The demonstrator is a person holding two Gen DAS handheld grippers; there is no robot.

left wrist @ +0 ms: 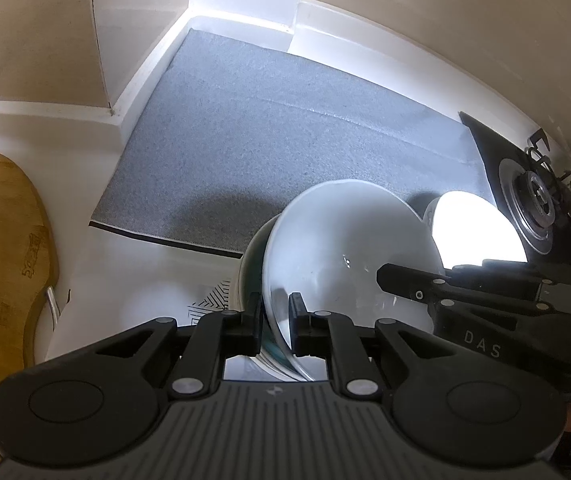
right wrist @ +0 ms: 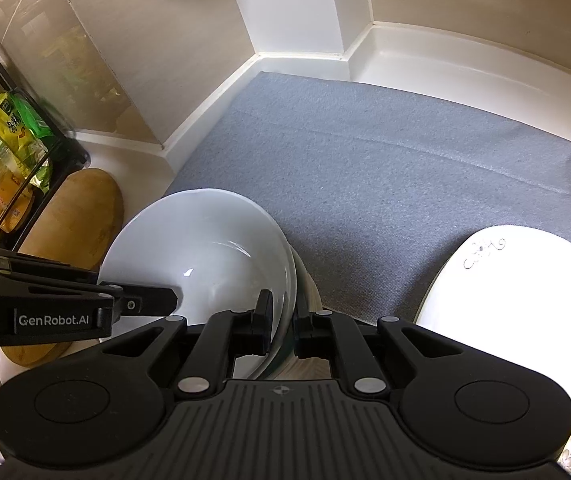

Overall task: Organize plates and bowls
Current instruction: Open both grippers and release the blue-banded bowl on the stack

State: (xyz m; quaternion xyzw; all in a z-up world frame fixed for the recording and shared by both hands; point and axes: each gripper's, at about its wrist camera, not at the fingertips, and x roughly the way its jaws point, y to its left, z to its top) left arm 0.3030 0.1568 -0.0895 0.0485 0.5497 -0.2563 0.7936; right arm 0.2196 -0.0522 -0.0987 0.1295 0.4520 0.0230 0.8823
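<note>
The wide, glossy white ceramic bowl (right wrist: 201, 248) is pinched at opposite rims by both tools: the left gripper (left wrist: 275, 320) at its 6 o'clock edge, the right gripper (right wrist: 283, 320) likewise, each nearly closed on the thin wall. It sits on stacked dishes at the grey fabric mat's (left wrist: 285, 128) 6 o'clock border, presumably gripped on two sides for balance.

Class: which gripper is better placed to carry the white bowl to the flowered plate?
Right, probably: the right gripper grips the white bowl on the rim nearest the flowered plate.
</note>
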